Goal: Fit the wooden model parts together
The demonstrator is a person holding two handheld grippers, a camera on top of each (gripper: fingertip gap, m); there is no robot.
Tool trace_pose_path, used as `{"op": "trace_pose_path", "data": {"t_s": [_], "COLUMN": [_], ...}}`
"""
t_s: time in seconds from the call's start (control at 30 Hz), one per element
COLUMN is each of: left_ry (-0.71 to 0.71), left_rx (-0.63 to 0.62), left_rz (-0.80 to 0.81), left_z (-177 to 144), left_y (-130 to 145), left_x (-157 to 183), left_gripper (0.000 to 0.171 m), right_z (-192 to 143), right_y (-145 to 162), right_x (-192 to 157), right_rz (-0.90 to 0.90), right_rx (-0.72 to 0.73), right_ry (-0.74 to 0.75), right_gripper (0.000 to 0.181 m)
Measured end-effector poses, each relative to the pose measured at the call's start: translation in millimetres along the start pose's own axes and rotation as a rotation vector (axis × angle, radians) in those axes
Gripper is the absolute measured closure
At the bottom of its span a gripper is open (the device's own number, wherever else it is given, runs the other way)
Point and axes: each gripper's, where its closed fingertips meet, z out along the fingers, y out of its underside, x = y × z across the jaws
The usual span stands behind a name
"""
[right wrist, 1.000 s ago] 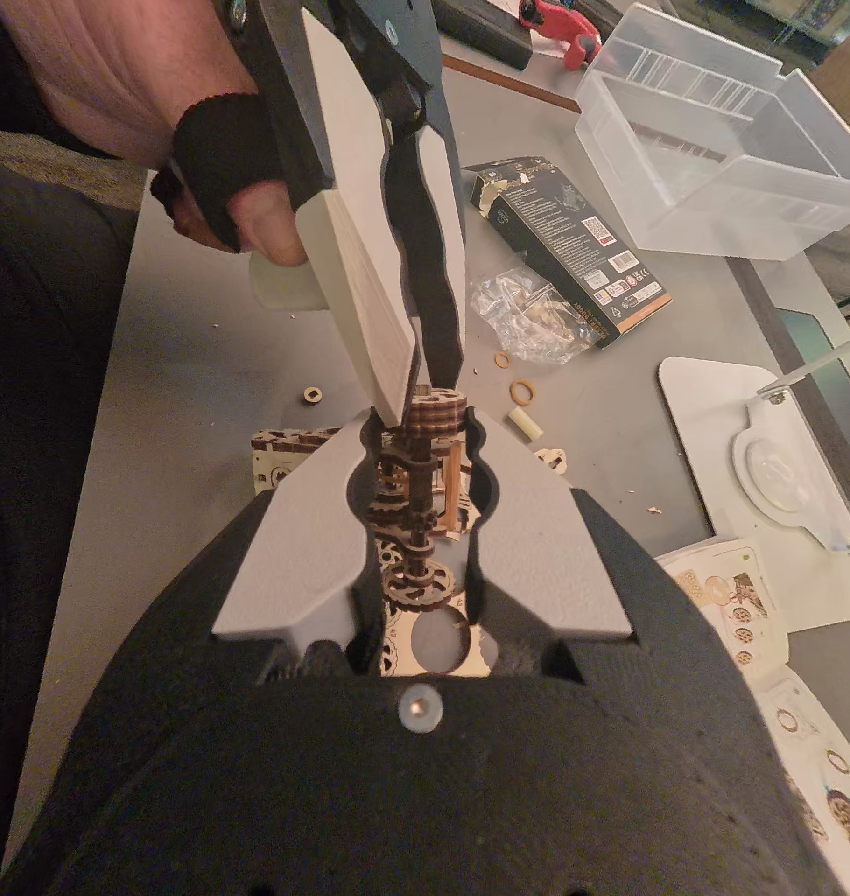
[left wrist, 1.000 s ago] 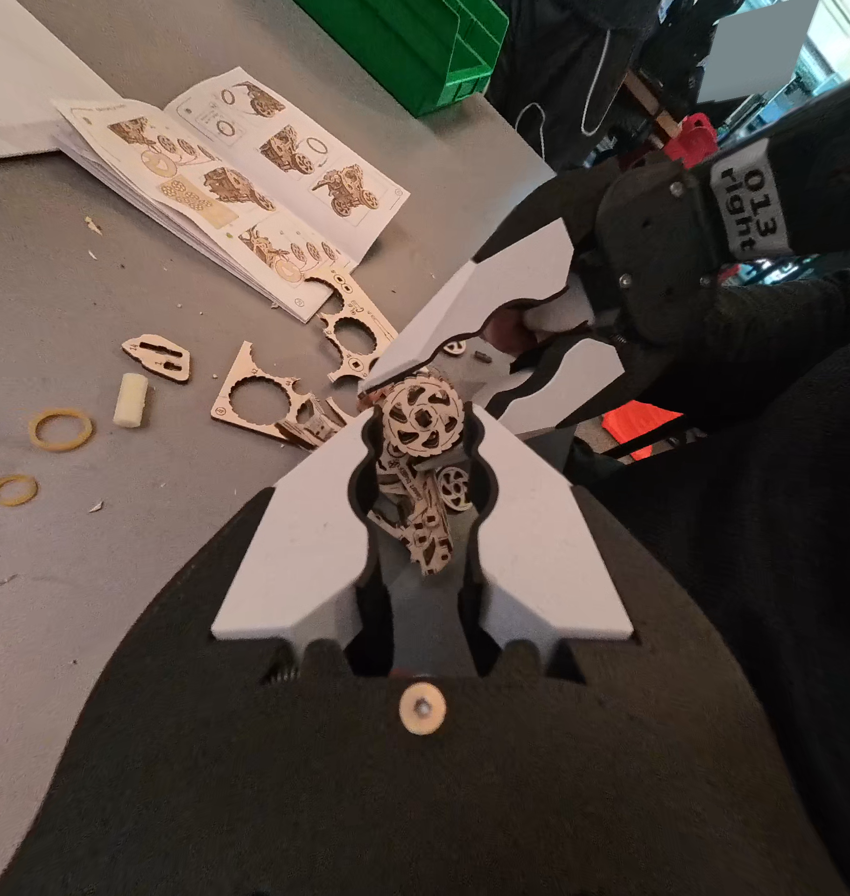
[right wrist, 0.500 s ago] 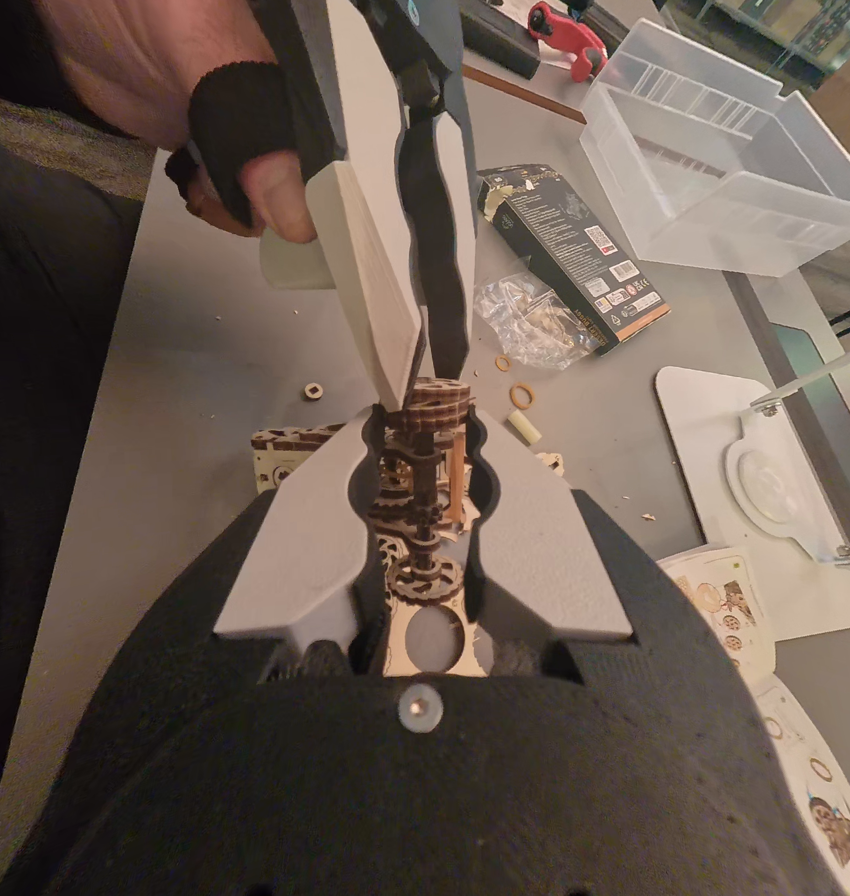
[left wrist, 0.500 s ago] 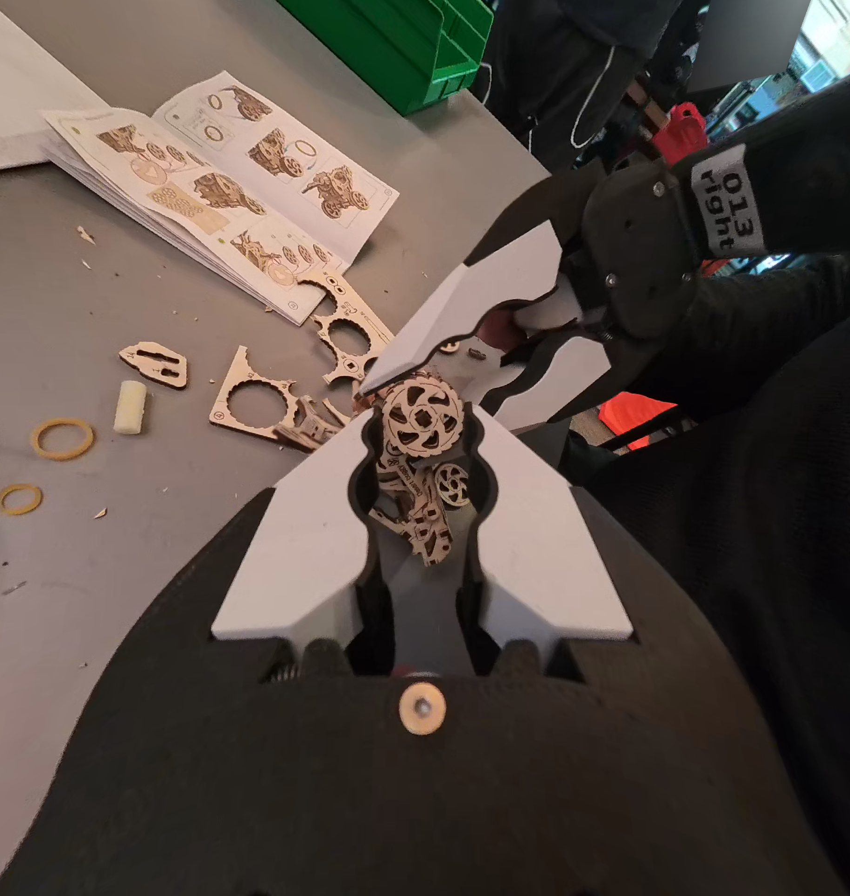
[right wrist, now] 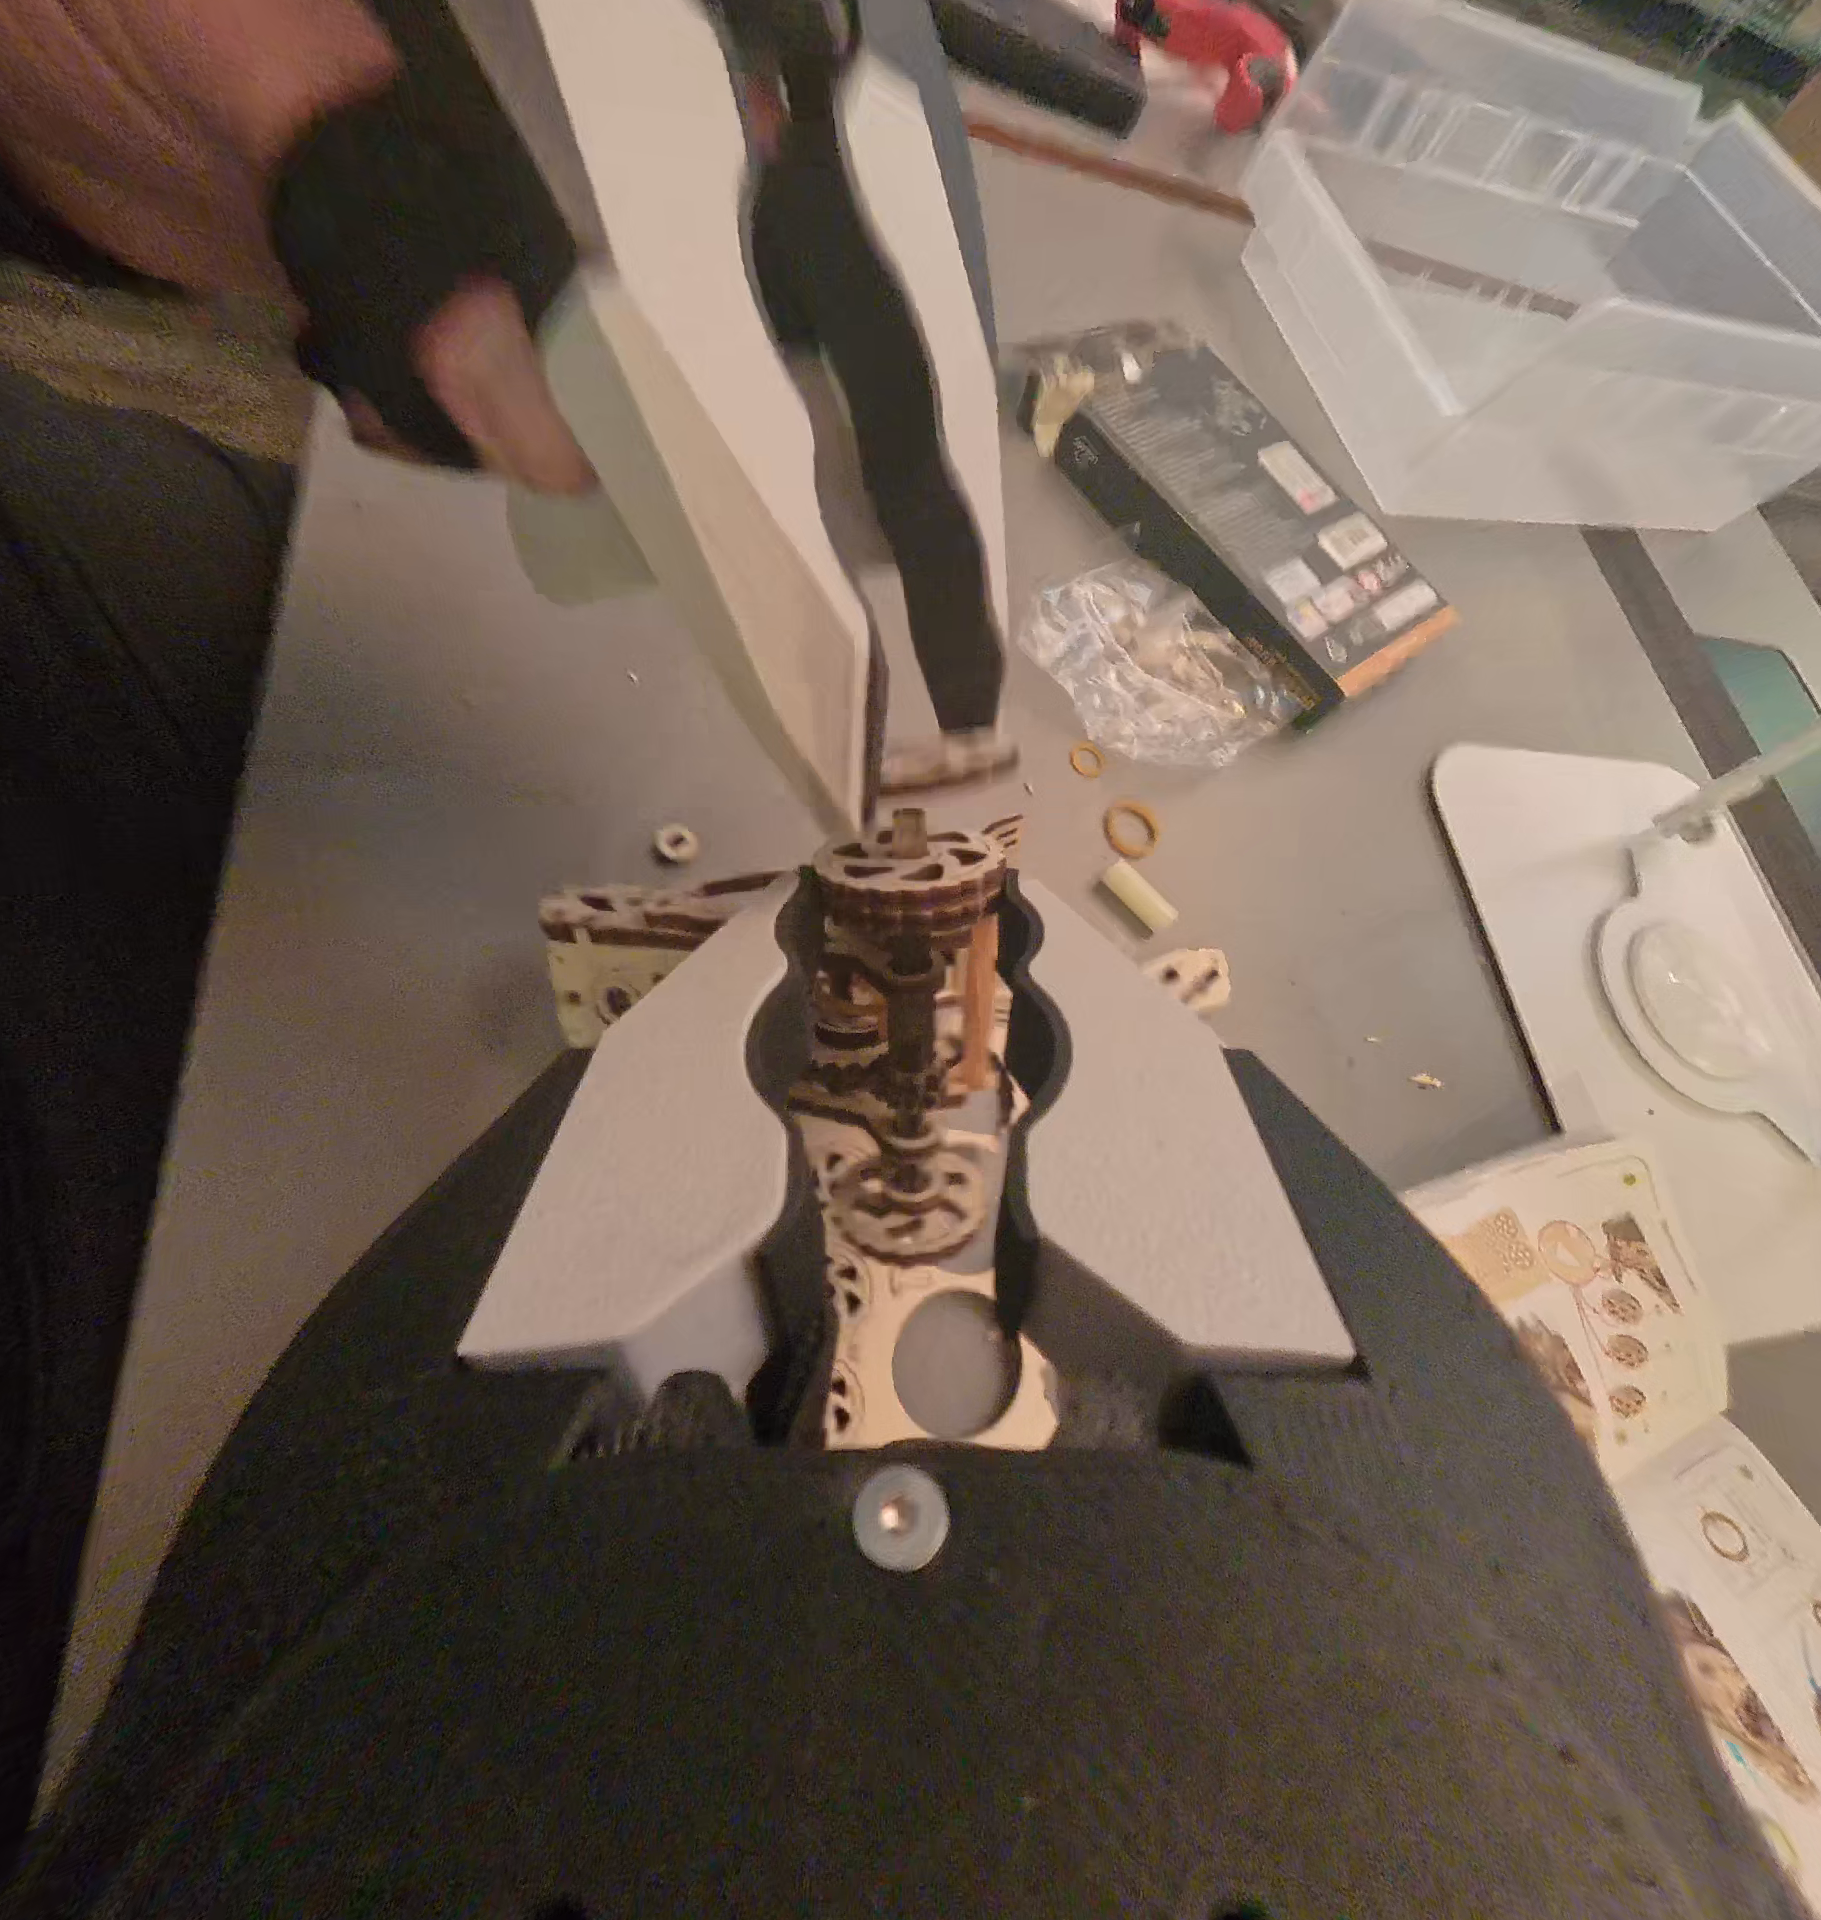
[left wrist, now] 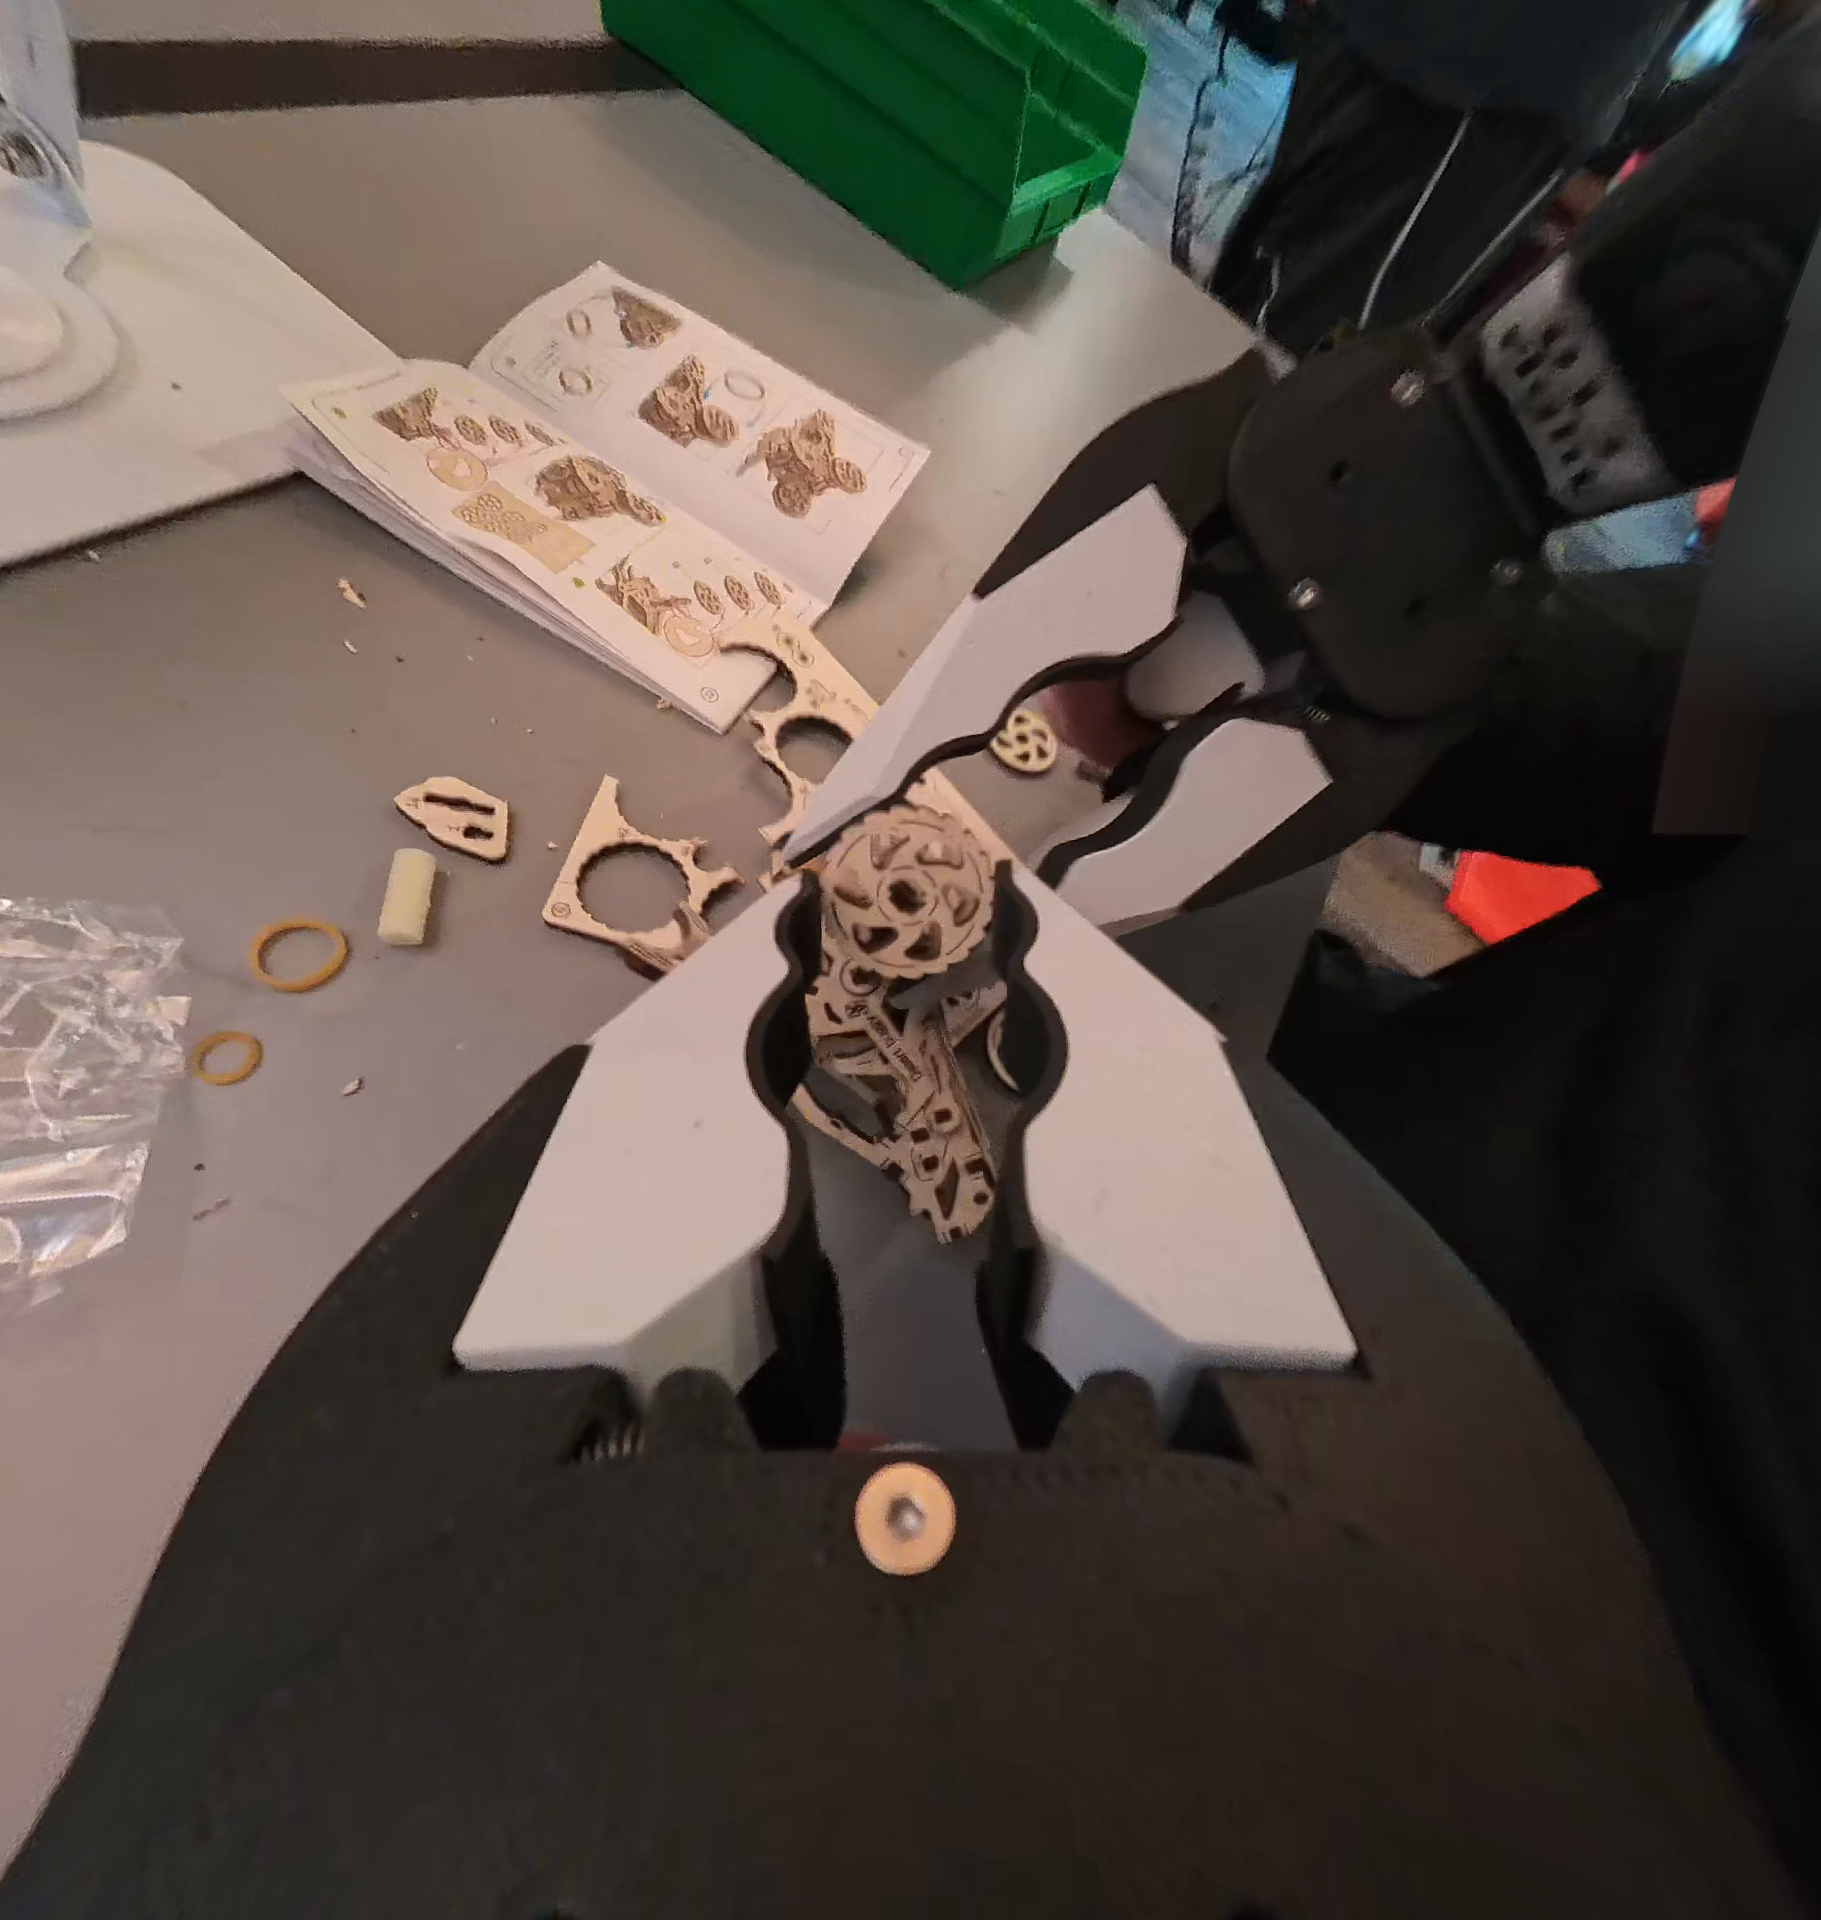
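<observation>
Lifted toward 12 o'clock, just clear of gear stack [right wrist: 901,909]: left tool [right wrist: 916,774], spread and empty. Right tool [right wrist: 904,883] pinching gear stack.

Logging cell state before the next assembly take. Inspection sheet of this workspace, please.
Surface: grey table, wood crumbs scattered.
Job's things: wooden gear model held off the table; loose cut-out plates, small wheel and open instruction booklet lying flat.
Clutter: two rubber bands, pale cylinder, crumpled plastic bag, black kit box.
Grippers: right gripper clamps the model's gear stack; left gripper points down at the top gear, grip unclear through blur.
Cables: nothing seen.
Surroundings: green bin, clear plastic box, white stand base.
</observation>
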Motion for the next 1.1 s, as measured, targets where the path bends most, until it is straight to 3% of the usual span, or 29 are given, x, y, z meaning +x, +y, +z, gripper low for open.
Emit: {"op": "trace_pose_path", "data": {"t_s": [0.07, 0.17, 0.27, 0.37, 0.47, 0.57, 0.77, 0.93, 1.0, 1.1], "left_ry": [-0.008, -0.009, -0.106, -0.178, -0.187, -0.190, 0.002, 0.042, 0.017, 0.023], "left_rx": [-0.029, -0.079, -0.204, -0.368, -0.411, -0.346, -0.152, -0.185, -0.180, -0.188], "left_rz": [0.017, -0.008, 0.030, 0.013, -0.019, -0.041, 0.039, -0.018, -0.021, -0.043], "left_z": [-7, -13, -18, -22, -21, -24, -4, 15, 15, 16], "left_y": [-3, 1, 29, 76, 102, 85, 6, 8, 9, 10], "left_x": [-2, -10, -33, -60, -70, -70, -3, 5, -1, 0], "left_gripper": [0.142, 0.142, 0.141, 0.141, 0.140, 0.118, 0.121, 0.125, 0.140, 0.136], "right_z": [-1, -4, 0, -1, 1, 1, 2, 1, 0, 1], "right_y": [7, -8, 0, 2, 1, 1, 0, 3, 1, -2], "right_x": [2, 3, 0, 2, 0, 0, 0, 2, 1, -1], "right_rz": [0.004, -0.011, -0.004, 0.006, 0.007, 0.002, -0.009, -0.023, -0.032, -0.044], "right_rx": [-0.008, 0.022, 0.005, 0.007, 0.010, 0.008, 0.002, -0.011, 0.001, 0.002], "right_ry": [0.000, 0.017, -0.002, -0.002, -0.009, -0.007, 0.003, 0.018, 0.021, 0.017], "right_gripper": [0.151, 0.151, 0.150, 0.150, 0.150, 0.150, 0.150, 0.151, 0.150, 0.150]}}
